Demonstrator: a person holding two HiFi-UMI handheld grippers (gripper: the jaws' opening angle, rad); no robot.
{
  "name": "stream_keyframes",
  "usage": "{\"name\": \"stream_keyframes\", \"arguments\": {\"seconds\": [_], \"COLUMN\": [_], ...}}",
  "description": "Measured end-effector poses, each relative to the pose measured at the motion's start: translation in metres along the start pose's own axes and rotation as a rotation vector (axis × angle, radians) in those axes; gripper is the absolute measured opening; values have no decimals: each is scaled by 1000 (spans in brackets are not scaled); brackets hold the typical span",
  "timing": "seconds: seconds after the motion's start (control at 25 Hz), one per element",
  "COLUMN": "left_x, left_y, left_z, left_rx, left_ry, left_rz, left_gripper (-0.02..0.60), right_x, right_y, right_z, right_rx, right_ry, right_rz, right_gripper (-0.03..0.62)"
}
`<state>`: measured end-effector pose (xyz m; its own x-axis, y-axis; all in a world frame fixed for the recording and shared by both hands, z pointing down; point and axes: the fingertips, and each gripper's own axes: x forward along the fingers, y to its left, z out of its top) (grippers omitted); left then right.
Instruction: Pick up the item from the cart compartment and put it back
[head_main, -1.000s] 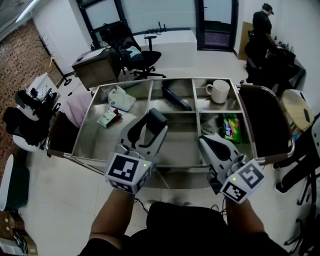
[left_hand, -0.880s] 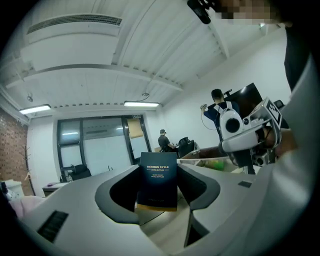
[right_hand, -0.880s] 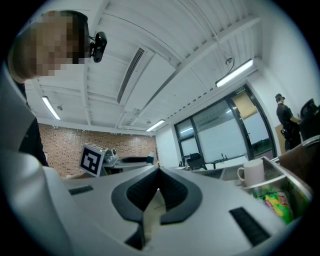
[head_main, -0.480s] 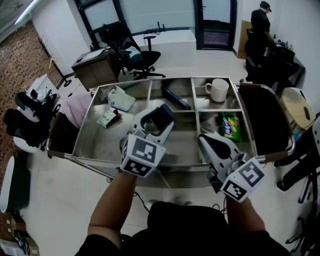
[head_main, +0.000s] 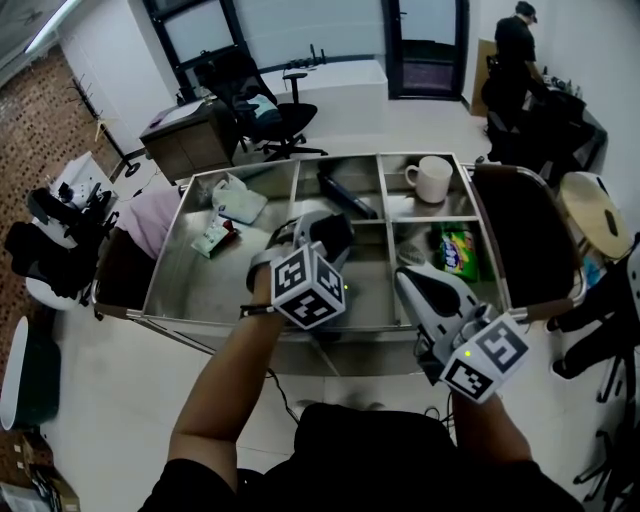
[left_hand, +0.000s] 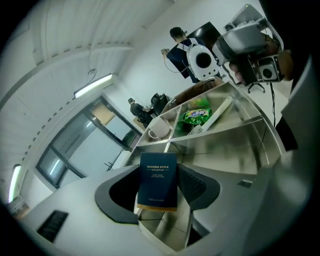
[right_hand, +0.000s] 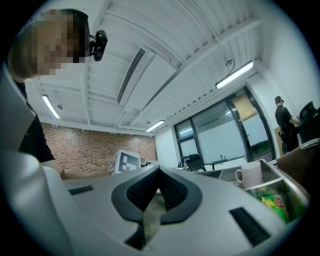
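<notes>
A dark blue box (left_hand: 158, 172) with pale print and a gold lower edge stands upright between the pads of my left gripper (left_hand: 160, 191), which is shut on it. In the head view the left gripper (head_main: 322, 236) holds the box (head_main: 330, 232) above the middle of the steel cart (head_main: 180, 275). My right gripper (head_main: 408, 282) hovers at the cart's front right, shut with nothing in it; its pads (right_hand: 167, 190) meet at the tips.
The cart's compartments hold a white mug (head_main: 430, 178), a green packet (head_main: 458, 250), a black object (head_main: 345, 195), a white bag (head_main: 238, 198) and a small packet (head_main: 215, 237). Office chairs and desks surround the cart. A person (head_main: 520, 40) stands far right.
My left gripper has moved forward and to the right over the cart, turning as it went, with the dark box still in it. The right gripper has stayed where it was.
</notes>
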<state>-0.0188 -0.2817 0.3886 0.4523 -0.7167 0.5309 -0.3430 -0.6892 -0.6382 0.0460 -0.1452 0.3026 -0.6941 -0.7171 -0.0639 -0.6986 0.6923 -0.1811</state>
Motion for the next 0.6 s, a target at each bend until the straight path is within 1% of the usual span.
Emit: {"name": "stream_keyframes", "arguments": {"seconds": [0.16,0.28,0.52,0.56,0.6], "left_x": [10,14,21,22,22], "left_y": [-12,-18,-25,-26,-28], "left_z": [-10,-13,-21,-22,-23], "left_rx": [33,51,60,61,60], "left_ry": [43,66,103,106,106], "left_rz": [-71,-111,-187,-197,-205], "left_gripper": [232,232,235,238,278], "right_x": [-3,-3,-1,0,0], "right_y": [-2,-2,-3,-3,-2], "right_z": [1,1,1,0,0], "right_rx": [0,1,4,4,4], "right_ry": [-1,0,0,1,1], "right_rz": [-8,-6,-5,-4,-4], "right_gripper": [17,17,17,17,17]}}
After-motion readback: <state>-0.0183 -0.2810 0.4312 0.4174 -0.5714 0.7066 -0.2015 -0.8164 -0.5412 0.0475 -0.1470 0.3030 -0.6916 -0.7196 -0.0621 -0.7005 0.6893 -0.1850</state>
